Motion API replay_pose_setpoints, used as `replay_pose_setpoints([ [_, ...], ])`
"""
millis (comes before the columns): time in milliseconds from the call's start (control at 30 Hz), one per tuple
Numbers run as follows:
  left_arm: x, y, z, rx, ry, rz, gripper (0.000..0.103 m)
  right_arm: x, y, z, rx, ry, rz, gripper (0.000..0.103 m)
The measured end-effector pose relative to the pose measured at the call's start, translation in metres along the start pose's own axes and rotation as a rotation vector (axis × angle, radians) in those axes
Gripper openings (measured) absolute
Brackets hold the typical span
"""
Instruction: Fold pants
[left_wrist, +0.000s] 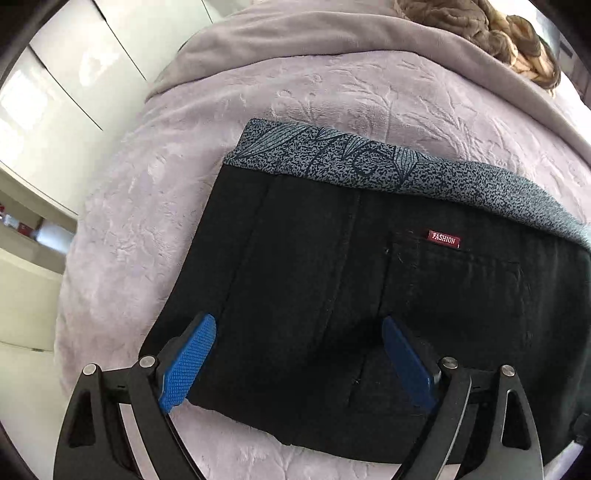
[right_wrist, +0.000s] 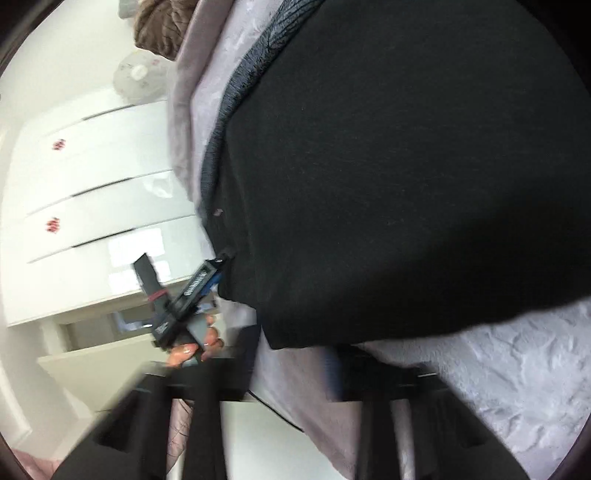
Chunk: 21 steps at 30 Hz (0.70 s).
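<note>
Black pants (left_wrist: 332, 288) lie folded on a lilac bedspread (left_wrist: 147, 221), with a speckled grey waistband (left_wrist: 369, 166) at the far edge and a red "FASHION" tag (left_wrist: 445, 239). My left gripper (left_wrist: 299, 339) hovers just above the near part of the pants, blue pads wide apart and empty. In the right wrist view the pants (right_wrist: 406, 166) fill the upper right. My right gripper (right_wrist: 295, 369) is motion-blurred at the bottom, below the pants' edge; its jaws look apart with nothing between them. The left gripper (right_wrist: 207, 280) shows there in a hand beside the pants.
A brown furry throw (left_wrist: 498, 33) lies at the far right of the bed. White glossy wardrobe doors (left_wrist: 55, 110) and drawers (right_wrist: 92, 203) stand to the left of the bed. The bed edge (left_wrist: 70, 295) runs along the left.
</note>
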<state>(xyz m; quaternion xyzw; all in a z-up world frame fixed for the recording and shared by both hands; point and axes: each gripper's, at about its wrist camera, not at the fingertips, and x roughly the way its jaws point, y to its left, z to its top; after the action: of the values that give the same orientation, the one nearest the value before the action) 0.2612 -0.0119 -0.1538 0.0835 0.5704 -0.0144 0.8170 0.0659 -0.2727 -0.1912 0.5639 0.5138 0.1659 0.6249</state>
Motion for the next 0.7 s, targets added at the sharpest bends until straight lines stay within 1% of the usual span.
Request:
replay_pose_setpoints([
  [67,0.007,0.015,-0.001,-0.001,-0.006,-0.022,0.093,-0.01,0.013,-0.004,-0.05,-0.028,-0.012,0.009],
  [100,0.012,0.021,-0.002,-0.003,-0.009,-0.032,0.094,-0.013,0.017,-0.008,-0.084,-0.029,-0.045,0.009],
  [133,0.012,0.024,-0.003,-0.004,-0.013,-0.03,0.098,-0.01,0.021,-0.008,-0.112,-0.026,-0.093,0.009],
  [167,0.017,0.027,-0.001,-0.006,-0.017,-0.027,0.1,-0.008,0.02,0.002,-0.129,-0.009,-0.162,0.008],
  [200,0.015,0.026,-0.008,-0.011,-0.017,-0.027,0.101,-0.002,0.014,0.0,-0.134,0.007,-0.207,0.007],
  [300,0.014,0.032,-0.012,-0.018,-0.019,-0.035,0.101,-0.005,-0.003,-0.006,-0.108,0.032,-0.254,0.005],
  [367,0.006,0.038,-0.009,-0.01,-0.009,-0.024,0.101,-0.008,0.003,-0.01,-0.125,0.078,-0.298,0.006],
  [400,0.001,0.04,-0.009,-0.009,-0.004,-0.019,0.101,-0.012,0.008,-0.012,-0.13,0.102,-0.304,0.011],
  [433,-0.007,0.04,-0.01,-0.013,-0.007,-0.029,0.101,-0.019,0.014,-0.014,-0.143,0.123,-0.309,0.011],
  [467,-0.018,0.039,-0.01,-0.022,-0.021,-0.05,0.101,-0.026,0.03,-0.013,-0.187,0.142,-0.329,0.011],
  [533,-0.035,0.046,-0.007,-0.043,-0.063,-0.093,0.101,-0.035,0.061,-0.004,-0.298,0.146,-0.364,0.014],
  [567,-0.041,0.049,-0.007,-0.047,-0.079,-0.102,0.101,-0.036,0.088,0.007,-0.379,0.142,-0.369,0.019],
  [600,-0.045,0.052,-0.004,-0.052,-0.104,-0.107,0.101,-0.041,0.102,0.015,-0.434,0.14,-0.366,0.029],
  [633,-0.047,0.053,-0.002,-0.056,-0.115,-0.106,0.101,-0.036,0.123,0.028,-0.493,0.14,-0.357,0.035],
  [667,-0.044,0.056,0.0,-0.065,-0.121,-0.102,0.101,-0.027,0.148,0.043,-0.57,0.147,-0.346,0.046],
  [700,-0.039,0.059,0.001,-0.076,-0.114,-0.09,0.101,-0.009,0.171,0.055,-0.632,0.158,-0.34,0.047],
])
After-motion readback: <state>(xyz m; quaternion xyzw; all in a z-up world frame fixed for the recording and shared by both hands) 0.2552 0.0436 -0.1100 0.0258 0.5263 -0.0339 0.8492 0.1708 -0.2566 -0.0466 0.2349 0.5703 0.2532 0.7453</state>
